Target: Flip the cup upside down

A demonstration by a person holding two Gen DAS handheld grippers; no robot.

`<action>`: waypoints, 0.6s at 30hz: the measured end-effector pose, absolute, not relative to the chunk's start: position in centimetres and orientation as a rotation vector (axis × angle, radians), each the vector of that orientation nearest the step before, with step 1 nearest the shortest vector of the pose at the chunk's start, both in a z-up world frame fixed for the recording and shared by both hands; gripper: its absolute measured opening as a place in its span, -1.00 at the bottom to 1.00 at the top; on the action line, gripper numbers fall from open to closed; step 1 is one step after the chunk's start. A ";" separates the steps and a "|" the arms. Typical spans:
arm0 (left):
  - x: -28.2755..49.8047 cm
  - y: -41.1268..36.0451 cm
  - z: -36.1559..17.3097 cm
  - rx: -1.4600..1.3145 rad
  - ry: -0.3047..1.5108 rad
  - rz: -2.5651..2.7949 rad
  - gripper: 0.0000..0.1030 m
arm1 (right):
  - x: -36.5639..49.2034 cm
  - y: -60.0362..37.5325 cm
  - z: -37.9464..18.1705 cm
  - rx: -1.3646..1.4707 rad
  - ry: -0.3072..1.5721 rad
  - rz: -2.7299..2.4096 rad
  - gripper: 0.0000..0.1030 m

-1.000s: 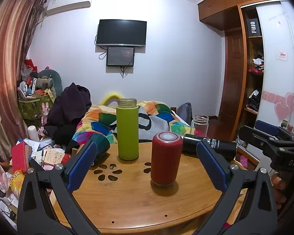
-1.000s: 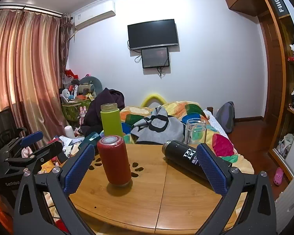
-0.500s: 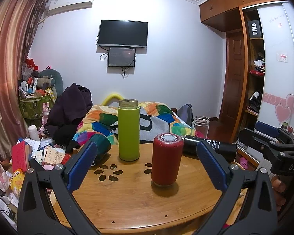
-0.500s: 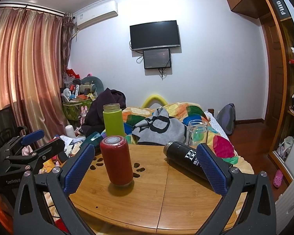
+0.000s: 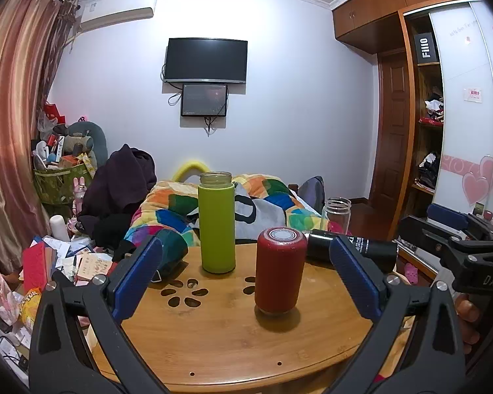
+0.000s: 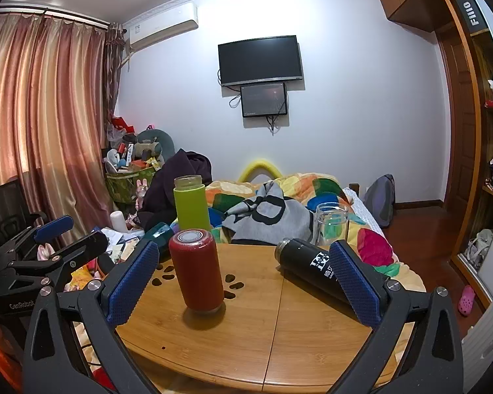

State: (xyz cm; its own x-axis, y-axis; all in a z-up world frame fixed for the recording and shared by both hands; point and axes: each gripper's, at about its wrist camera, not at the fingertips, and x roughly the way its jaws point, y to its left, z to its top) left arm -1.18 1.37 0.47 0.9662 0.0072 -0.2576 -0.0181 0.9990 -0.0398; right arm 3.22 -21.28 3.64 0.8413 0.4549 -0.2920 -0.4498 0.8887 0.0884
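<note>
A red cup [image 5: 279,271] stands on the round wooden table [image 5: 213,338], its flat ringed end facing up; it also shows in the right wrist view [image 6: 197,269]. A green cup [image 5: 217,223] stands upright behind it, seen too in the right wrist view [image 6: 190,203]. A black bottle [image 6: 312,267] lies on its side at the right; it also shows in the left wrist view [image 5: 355,249]. A clear glass jar [image 6: 331,221] stands at the table's far edge. My left gripper [image 5: 246,279] is open and empty before the table. My right gripper [image 6: 243,282] is open and empty too.
A dark teal cup [image 5: 171,249] lies at the table's left edge. A bed with a colourful quilt [image 5: 263,197] is behind the table. Clutter and papers [image 5: 49,256] cover the floor at left. A wardrobe [image 5: 427,131] stands at right.
Both grippers have shifted only slightly; the view has drifted a little. The cups have not moved.
</note>
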 end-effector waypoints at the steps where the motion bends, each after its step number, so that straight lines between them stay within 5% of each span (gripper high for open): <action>1: -1.2 1.4 0.5 -0.041 0.259 0.013 1.00 | 3.2 -21.3 3.6 0.017 0.312 0.478 1.00; 18: -1.4 1.0 0.9 -0.032 0.251 0.013 1.00 | 3.0 -21.3 3.9 0.021 0.308 0.481 1.00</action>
